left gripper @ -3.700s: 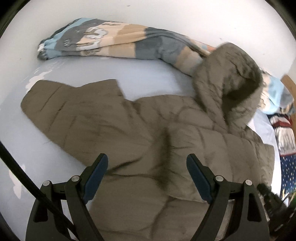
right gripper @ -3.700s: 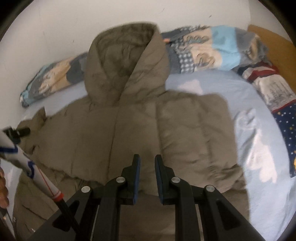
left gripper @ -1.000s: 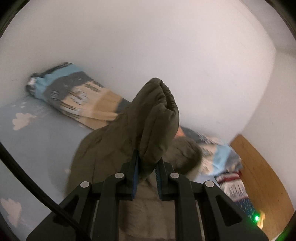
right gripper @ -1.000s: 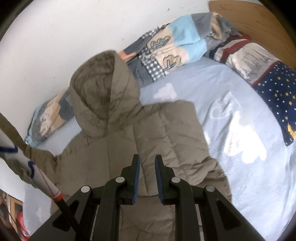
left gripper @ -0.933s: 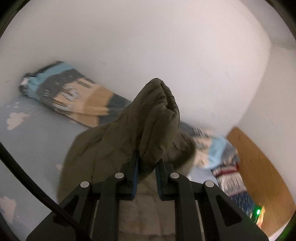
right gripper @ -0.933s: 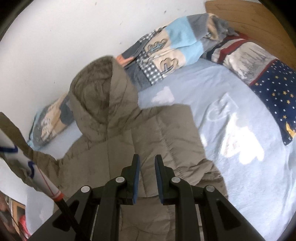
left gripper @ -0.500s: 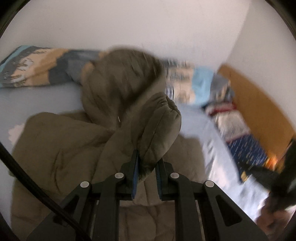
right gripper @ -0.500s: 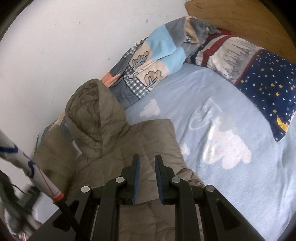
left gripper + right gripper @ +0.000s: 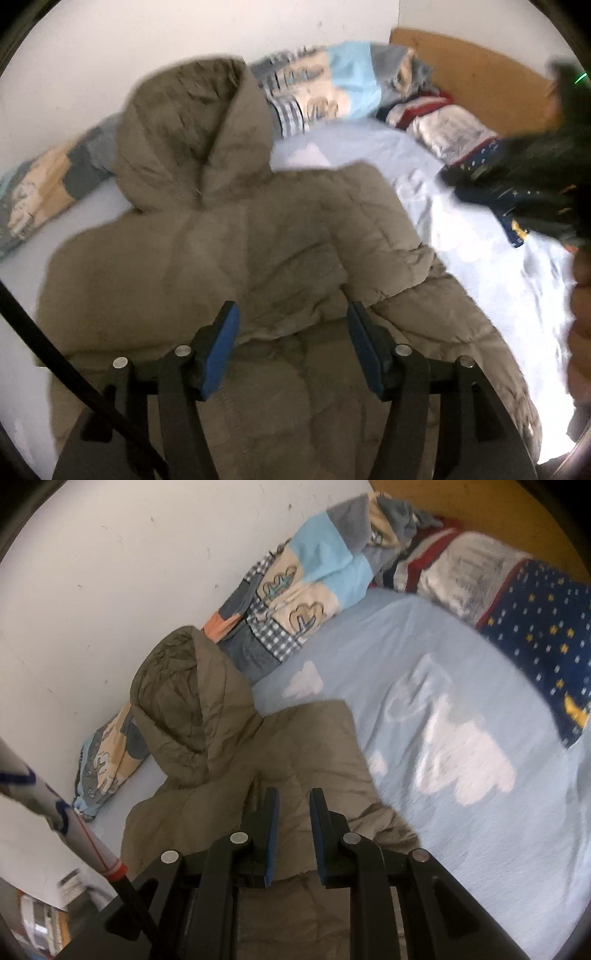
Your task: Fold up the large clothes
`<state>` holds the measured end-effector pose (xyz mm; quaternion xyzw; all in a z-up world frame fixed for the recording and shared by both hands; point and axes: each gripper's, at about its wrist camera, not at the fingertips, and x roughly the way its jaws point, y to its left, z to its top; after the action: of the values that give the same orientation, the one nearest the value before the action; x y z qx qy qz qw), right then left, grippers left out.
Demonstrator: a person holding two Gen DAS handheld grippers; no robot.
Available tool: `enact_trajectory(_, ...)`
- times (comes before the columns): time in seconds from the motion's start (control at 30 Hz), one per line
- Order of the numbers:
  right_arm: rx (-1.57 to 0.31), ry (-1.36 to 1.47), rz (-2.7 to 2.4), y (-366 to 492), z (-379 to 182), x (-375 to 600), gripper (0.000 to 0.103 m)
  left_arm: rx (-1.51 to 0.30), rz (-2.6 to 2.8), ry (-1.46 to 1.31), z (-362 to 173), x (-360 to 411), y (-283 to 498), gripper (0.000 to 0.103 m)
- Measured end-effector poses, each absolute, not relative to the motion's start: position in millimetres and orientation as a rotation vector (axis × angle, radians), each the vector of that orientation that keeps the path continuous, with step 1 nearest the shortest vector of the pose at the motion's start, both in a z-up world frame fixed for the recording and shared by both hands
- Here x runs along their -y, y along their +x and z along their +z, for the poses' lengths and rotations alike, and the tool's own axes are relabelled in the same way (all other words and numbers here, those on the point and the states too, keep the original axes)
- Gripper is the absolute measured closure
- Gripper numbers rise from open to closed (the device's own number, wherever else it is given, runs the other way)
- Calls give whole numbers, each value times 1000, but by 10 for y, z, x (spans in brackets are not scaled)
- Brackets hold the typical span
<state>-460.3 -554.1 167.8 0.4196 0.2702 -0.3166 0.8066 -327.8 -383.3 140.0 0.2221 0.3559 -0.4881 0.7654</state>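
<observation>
Olive quilted puffer jacket (image 9: 258, 251), rumpled sky-blue bedsheet (image 9: 424, 760)

Left gripper (image 9: 291, 325) jaws just opened up, sleeve (image 9: 384, 258) no longer pinched between them; it's dropped and now lies folded across the jacket (image 9: 207, 266) body. A sec ago that sleeve was held up in the air vs the wall. Left view swung down onto the coat. Right gripper (image 9: 293, 812) jaws parted slightly, nothing held, view drifted toward the bed sheet (image 9: 461, 738).
</observation>
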Motion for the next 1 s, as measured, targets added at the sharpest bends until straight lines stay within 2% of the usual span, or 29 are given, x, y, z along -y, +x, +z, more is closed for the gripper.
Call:
enact_trajectory(0.17,-609,996,-570,-4415,1435,5463,77,-702,-903,390,1734,3119,-2692,32)
enact_trajectory(0.37,-632,1079,-501,-4172,1138,5353,72,-874,-656,95,1500,2340,-1425,32)
enact_trajectory(0.53,-650,1087,-484,-3981,952,5266,63,-972,-618,-13,1291,2216,-1015,32)
enact_trajectory(0.67,-661,1086,-474,-3849,824,5225,60,-973,-636,-1,1254,2399,-919,32)
enact_trajectory(0.73,-678,1086,-459,-3763,751,5198,60,-961,-630,33,1239,2464,-934,32)
enact_trajectory(0.8,-674,1063,-449,-3738,741,5173,75,-951,-622,78,1202,2524,-950,32)
enact_trajectory(0.83,-669,1037,-455,-3733,774,5163,79,-947,-615,90,1184,2502,-965,32)
enact_trajectory(1.0,-707,939,-563,-3796,920,5196,82,-962,-563,168,1036,2567,-948,32)
